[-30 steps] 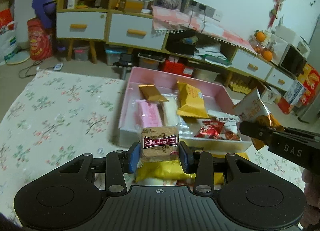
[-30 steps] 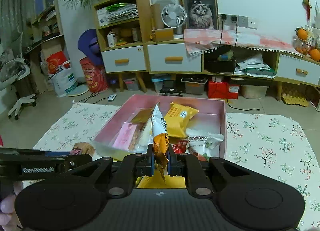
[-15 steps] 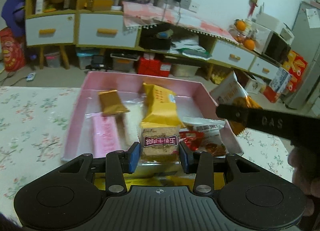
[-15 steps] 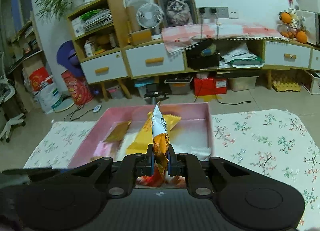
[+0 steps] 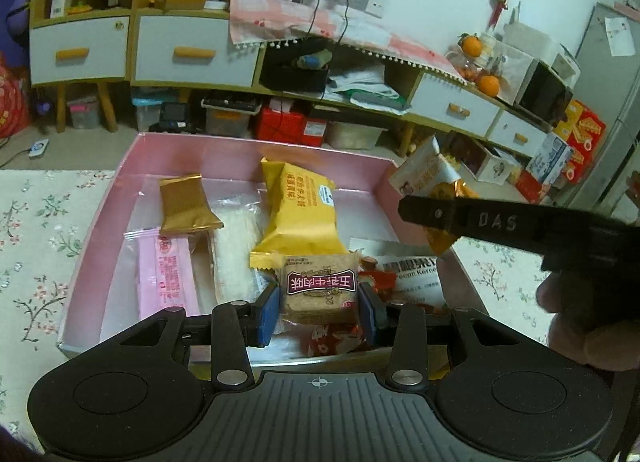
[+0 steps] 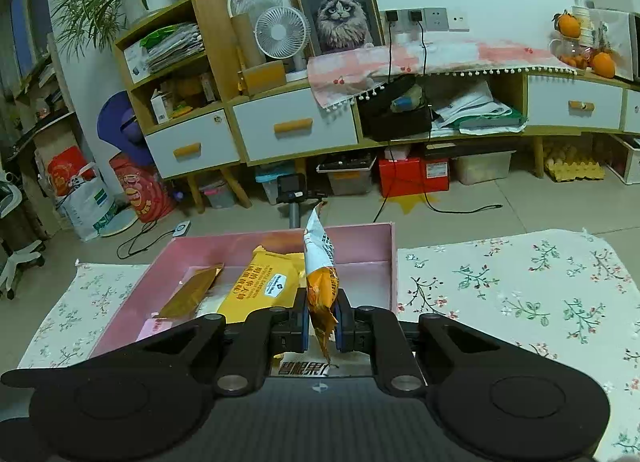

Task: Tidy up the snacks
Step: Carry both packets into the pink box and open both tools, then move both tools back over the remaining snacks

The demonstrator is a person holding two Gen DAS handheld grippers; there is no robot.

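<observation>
The left gripper [image 5: 319,300] clamps a square tan biscuit pack [image 5: 320,288] with a maroon label, held over the near end of the pink box [image 5: 256,151]. The right gripper [image 6: 322,320] pinches a thin white-and-orange packet [image 6: 320,262] edge-on, apparently above the box's right side, near the yellow pack [image 5: 298,211].

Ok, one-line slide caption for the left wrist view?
Left gripper holds a brown biscuit pack over the pink box of snacks.

Black claw [image 5: 319,304] with blue pads [image 5: 269,309], silver screws, white "DAS" lettering.
</observation>
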